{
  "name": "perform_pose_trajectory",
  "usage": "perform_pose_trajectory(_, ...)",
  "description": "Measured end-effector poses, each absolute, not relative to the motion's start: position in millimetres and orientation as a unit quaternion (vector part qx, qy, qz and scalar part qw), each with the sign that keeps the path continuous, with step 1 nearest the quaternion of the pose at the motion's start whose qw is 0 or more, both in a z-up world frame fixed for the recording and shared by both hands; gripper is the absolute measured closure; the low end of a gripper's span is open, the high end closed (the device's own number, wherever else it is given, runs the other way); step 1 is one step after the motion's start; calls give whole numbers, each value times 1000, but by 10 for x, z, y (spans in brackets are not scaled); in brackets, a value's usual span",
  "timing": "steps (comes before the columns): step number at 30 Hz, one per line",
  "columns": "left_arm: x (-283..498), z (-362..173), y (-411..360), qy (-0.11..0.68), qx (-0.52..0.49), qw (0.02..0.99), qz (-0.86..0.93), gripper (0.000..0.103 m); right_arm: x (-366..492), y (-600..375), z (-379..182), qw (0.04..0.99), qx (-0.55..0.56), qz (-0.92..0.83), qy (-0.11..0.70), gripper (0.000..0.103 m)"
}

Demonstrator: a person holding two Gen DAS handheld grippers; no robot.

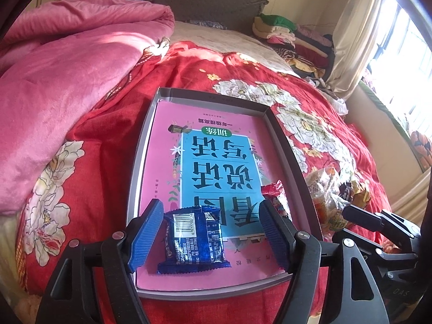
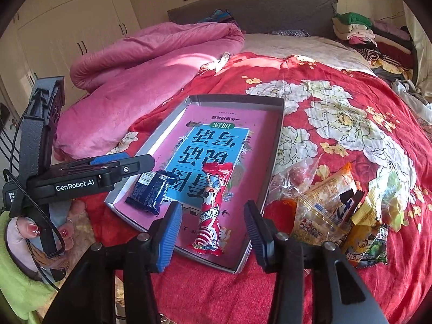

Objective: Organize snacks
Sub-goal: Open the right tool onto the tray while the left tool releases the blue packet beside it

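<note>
A shallow grey tray lies on the bed with a pink and blue book in it. A dark blue snack packet rests on the book at the tray's near end. My left gripper is open, its blue pads on either side of that packet with gaps showing. In the right wrist view the tray holds the blue packet and a long red snack. My right gripper is open over the red snack's near half, not touching it.
A pile of several wrapped snacks lies on the red floral bedspread right of the tray. A pink quilt is bunched at the left. Folded clothes are stacked by the headboard. A person's hand holds the left gripper.
</note>
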State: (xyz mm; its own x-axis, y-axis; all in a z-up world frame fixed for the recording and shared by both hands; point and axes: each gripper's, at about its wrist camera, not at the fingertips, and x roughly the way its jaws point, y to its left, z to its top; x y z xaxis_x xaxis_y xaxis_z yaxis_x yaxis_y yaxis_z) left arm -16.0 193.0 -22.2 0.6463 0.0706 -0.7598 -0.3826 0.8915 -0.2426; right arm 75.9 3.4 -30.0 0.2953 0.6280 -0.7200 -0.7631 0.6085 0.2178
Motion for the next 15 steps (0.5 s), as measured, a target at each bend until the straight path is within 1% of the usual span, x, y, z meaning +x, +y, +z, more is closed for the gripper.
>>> perform_pose_trajectory(4, -169, -182, 1867, 396, -191, 889, 128, 27, 778, -39, -222, 812, -78, 428, 390, 51)
perform_pose_trajectory(6, -167, -159, 1828, 394, -187, 890, 132, 27, 793, -76, -189, 817, -76, 422, 384, 45)
perform_pose_trajectory(15, -181, -61, 1717, 389, -199, 891, 124, 26, 867, -250, -99, 834, -60, 408, 367, 39)
